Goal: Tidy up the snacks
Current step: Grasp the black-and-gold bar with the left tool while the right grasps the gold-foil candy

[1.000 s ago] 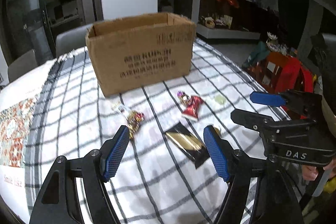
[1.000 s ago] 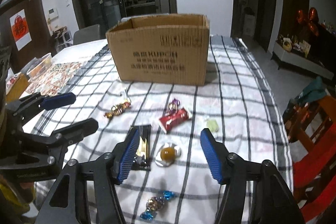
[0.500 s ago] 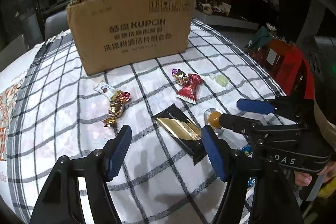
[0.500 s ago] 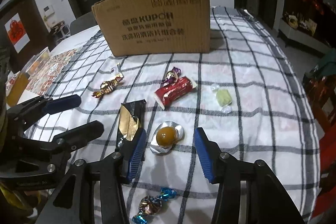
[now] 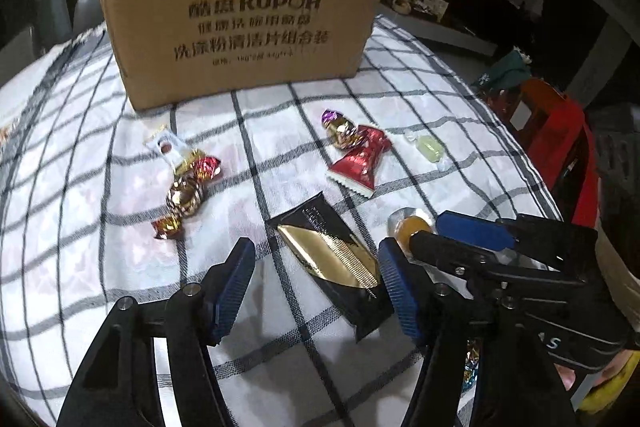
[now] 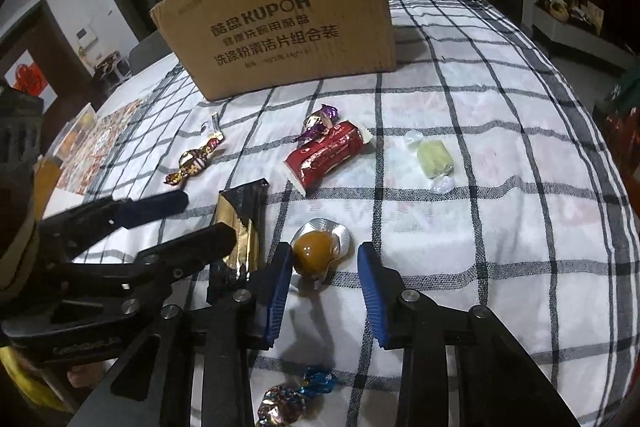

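Two grippers, jaws closing | left gripper [image 5: 314, 281] astride black-gold packet [image 5: 332, 263], apart | right gripper [image 6: 325, 285] around orange jelly cup [image 6: 316, 253], contact perhaps unmade.

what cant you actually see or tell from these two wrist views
- Inside of the cardboard box: both views show only its front wall.
- Blue-wrapped candy: right wrist view, partly cut off by the bottom edge and the gripper.
- Near end of the black and gold packet: left wrist view, behind the left gripper.
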Motion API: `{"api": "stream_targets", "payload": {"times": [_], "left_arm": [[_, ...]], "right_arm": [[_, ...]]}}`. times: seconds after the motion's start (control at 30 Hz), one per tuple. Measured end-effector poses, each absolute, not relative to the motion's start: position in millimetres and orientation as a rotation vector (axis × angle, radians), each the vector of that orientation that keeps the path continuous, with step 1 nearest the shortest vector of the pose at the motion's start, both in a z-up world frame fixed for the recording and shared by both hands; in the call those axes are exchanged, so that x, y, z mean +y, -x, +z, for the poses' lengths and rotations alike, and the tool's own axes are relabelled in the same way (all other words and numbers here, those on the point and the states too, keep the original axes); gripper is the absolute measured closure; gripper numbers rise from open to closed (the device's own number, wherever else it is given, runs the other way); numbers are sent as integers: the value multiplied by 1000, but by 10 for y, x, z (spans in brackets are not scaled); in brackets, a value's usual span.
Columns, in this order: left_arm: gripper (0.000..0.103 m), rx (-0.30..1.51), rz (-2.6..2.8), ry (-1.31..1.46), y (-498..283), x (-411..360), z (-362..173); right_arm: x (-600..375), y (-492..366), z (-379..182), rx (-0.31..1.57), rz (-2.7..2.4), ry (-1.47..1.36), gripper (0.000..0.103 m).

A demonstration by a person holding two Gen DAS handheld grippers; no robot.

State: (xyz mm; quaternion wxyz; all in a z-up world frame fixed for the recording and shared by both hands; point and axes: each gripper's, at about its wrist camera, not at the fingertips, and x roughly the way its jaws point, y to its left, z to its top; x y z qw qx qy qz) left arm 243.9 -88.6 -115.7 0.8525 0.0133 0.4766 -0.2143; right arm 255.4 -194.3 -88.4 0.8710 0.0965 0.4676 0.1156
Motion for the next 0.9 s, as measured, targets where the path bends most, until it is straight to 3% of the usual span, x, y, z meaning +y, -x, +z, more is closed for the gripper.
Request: {"api": "stream_targets", "payload": {"times": [0.33,0.37,0.4,0.67,0.9], "left_arm": [[44,1027,-423,-49,-2463,-982,-1224],[44,1027,-421,-57,-2457,-1007,-1223],[44,1026,-418,-65,-2454,-1029,-1222],[44,1037,-370,-98,-2482,-1152,-1271],[58,1019,-363,-137,-2455,-1199,-1279]], "right_arm": [[-2014,-2507,-873,938,245,-240,74],[-2028,-2490,-865,931,245,-243,83],[-2042,-2474,-856,928,244,-245,84],[-2156,-2470,-873,926,243,-301,85],[-2152,-2497,-903,944,260,-333,85]]}}
